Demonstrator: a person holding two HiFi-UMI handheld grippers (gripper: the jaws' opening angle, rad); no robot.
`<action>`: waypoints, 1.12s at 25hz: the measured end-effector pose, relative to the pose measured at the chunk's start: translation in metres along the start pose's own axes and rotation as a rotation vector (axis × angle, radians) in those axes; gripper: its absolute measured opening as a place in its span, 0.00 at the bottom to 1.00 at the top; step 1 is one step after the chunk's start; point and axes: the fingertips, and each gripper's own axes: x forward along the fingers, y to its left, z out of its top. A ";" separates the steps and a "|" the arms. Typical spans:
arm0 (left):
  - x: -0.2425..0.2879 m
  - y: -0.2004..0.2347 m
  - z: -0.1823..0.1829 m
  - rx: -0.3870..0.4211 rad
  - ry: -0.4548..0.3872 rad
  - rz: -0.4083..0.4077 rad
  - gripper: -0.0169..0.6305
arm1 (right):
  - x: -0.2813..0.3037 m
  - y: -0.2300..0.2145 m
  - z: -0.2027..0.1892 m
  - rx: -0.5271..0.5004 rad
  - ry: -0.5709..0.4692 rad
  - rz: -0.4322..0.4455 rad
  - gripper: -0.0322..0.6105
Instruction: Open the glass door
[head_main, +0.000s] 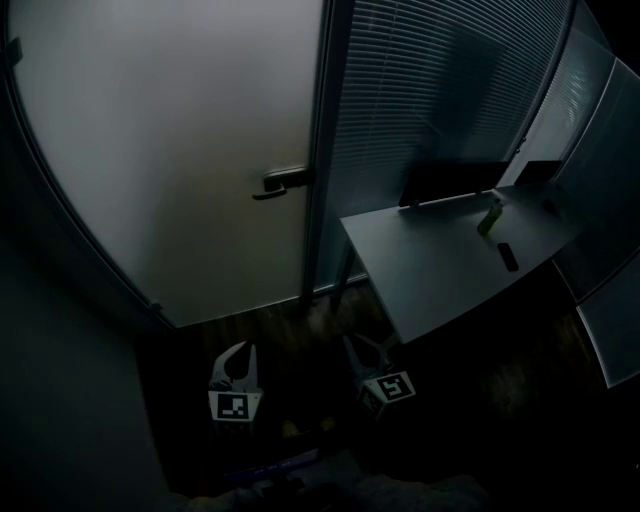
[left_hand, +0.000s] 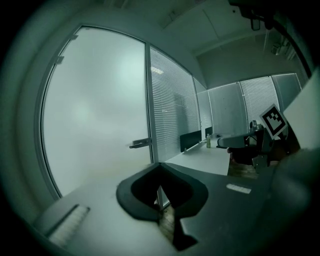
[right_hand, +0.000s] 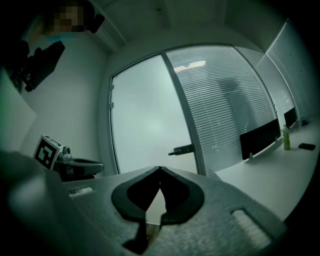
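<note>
Both your left tool and right tool are pinched shut, empty, well short of the handle at the right edge of the glass door; raise one there, spread it, clamp squarely.

Glass door, cut off by the head view's upper edge, its frosting hiding whatever lies beyond; small dark object on the bench, too small to identify; floor lost in shadow.
</note>
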 end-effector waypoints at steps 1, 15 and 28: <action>0.000 0.001 0.000 0.001 -0.005 -0.007 0.03 | 0.001 0.002 0.000 -0.003 -0.001 -0.002 0.05; 0.019 0.009 -0.015 0.019 0.014 -0.057 0.03 | 0.013 0.002 -0.012 0.010 -0.010 -0.037 0.05; 0.101 0.026 0.002 0.036 0.017 -0.045 0.03 | 0.084 -0.058 0.000 0.017 -0.004 -0.018 0.05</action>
